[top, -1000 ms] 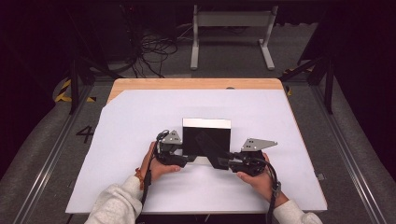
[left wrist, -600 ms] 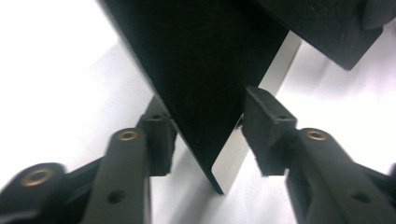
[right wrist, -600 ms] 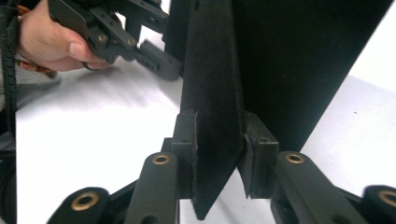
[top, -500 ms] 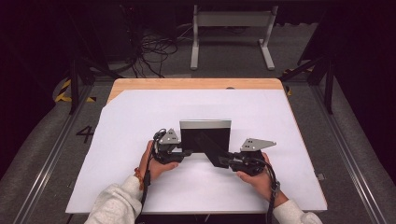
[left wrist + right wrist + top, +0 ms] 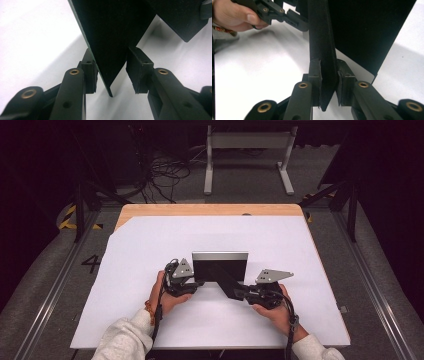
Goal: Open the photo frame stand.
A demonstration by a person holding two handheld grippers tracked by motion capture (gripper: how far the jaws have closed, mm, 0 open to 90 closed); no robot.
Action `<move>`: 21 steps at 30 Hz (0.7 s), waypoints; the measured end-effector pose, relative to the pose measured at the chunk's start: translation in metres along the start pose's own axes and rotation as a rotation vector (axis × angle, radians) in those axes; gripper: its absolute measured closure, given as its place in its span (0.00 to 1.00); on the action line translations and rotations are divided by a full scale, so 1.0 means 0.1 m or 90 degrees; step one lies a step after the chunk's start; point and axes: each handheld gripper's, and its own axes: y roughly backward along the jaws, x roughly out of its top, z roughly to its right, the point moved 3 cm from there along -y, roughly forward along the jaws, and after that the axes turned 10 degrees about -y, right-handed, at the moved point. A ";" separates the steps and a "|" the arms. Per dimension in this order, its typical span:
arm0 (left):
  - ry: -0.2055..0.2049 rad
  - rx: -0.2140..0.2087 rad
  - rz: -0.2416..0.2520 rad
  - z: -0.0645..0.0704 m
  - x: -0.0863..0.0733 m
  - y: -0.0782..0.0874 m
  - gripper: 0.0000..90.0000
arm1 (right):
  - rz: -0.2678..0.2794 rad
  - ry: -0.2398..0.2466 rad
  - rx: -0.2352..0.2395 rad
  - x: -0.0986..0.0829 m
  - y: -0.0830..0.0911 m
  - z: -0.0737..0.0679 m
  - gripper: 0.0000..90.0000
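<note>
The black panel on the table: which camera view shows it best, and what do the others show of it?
The high view: the whole black panel stands on the white table, between both tools. The left gripper view shows one corner between open jaws; the right gripper view shows its flap clamped.

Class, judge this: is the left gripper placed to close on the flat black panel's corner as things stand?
Probably yes: the flat black panel already sits between the left gripper's open jaws, touching one pad, nothing blocking the other.
</note>
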 end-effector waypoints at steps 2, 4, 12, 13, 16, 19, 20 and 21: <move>-0.001 0.002 0.001 0.00 0.00 0.00 0.71 | -0.003 0.003 -0.005 -0.01 -0.01 0.00 0.87; -0.003 0.003 0.001 0.00 -0.01 0.00 0.71 | -0.004 0.005 -0.006 -0.01 -0.01 0.00 0.87; -0.007 0.008 0.004 0.02 -0.01 0.01 0.71 | -0.011 0.008 0.008 -0.01 0.01 -0.01 0.88; -0.007 0.008 0.004 0.02 -0.01 0.01 0.71 | -0.013 0.012 0.008 -0.01 0.01 -0.02 0.87; -0.008 0.006 0.006 0.01 -0.01 0.01 0.71 | -0.016 0.019 0.006 -0.02 0.01 -0.03 0.87; -0.007 0.004 0.010 0.02 -0.01 0.00 0.70 | -0.018 0.022 0.005 -0.02 0.01 -0.03 0.88; -0.007 0.004 0.012 0.02 -0.01 -0.01 0.68 | -0.020 0.022 0.007 -0.02 0.01 -0.03 0.88; -0.011 0.006 0.015 0.01 0.00 -0.01 0.66 | -0.022 0.023 0.007 -0.03 0.01 -0.03 0.89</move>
